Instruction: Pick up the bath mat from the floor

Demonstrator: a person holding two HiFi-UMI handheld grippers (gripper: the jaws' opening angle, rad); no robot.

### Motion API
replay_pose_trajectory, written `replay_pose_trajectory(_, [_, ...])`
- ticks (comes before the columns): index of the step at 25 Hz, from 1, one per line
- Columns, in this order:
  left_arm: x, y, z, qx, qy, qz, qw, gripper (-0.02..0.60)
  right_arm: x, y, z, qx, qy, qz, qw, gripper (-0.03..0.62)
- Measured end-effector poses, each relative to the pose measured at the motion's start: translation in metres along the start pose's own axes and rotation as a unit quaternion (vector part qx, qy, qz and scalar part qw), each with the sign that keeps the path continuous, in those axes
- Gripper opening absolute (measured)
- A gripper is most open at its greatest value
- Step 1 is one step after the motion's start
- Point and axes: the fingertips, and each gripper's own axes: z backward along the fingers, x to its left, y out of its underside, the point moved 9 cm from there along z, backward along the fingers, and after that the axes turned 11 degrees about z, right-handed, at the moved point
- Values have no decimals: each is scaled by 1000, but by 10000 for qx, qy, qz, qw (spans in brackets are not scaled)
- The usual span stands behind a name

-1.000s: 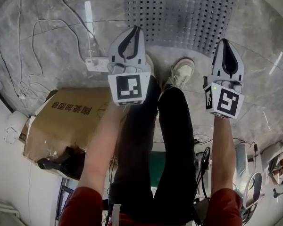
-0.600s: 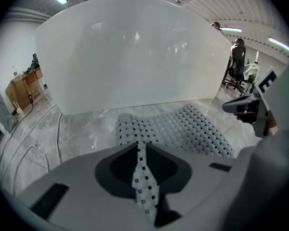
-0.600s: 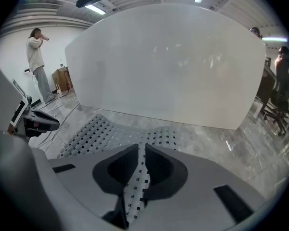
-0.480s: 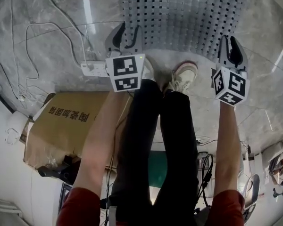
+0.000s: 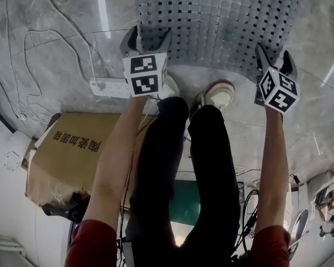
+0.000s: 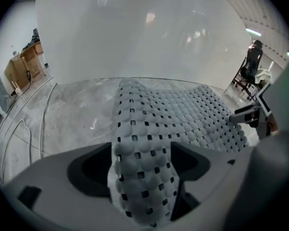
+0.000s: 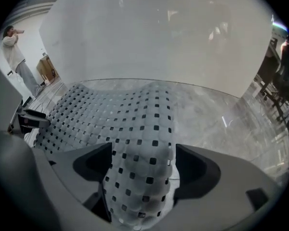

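One bath mat (image 5: 217,21) is counted. Two grippers are counted, the left gripper (image 5: 148,38) and the right gripper (image 5: 274,57), jaws just opened over the mat. Two shoes (image 5: 218,96), one cardboard box (image 5: 72,149) and one power strip (image 5: 108,87) are noted.

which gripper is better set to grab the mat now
Neither leads: left gripper and right gripper have both just opened their jaws, each with the near edge of the mat between them. Close both together.

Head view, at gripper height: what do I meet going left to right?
Loose white cable, white power strip, left gripper, white sneaker, right gripper. Both grippers' jaws have just been opening, with an edge of the grey perforated bath mat between each pair; it spans both, so unplaced.
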Motion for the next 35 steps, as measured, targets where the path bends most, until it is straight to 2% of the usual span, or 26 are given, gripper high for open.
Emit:
replay_pose_trajectory(5, [6,13,-25,168,-63,184,9997,374,-3,15,-20,309,11,205,9993,403])
replay_pose_trajectory(10, [9,14,-31,389,-56,295,9988,374,-3,16,-26,286,147,153,9994,402])
replay_pose_trajectory(14, [6,13,-32,474,-107,288,9984,373,-5,16,-26,317,239,138,9991,373])
replay_pose_trajectory(18, [7,13,-33,729,-41,479,9962,333,1,14,-27,404,128,179,9989,329])
replay_pose_trajectory(23, [-4,8,-28,915,137,623,9938,269,9,7,-17,471,61,133,9988,221])
replay_pose_trajectory(27, [-10,5,-21,1074,219,750,9911,225,19,1,-8,455,-39,-24,9990,161])
replay_pose_trajectory(35, [-25,0,9,1455,494,1101,9820,197,41,-14,23,550,-298,-10,9980,74])
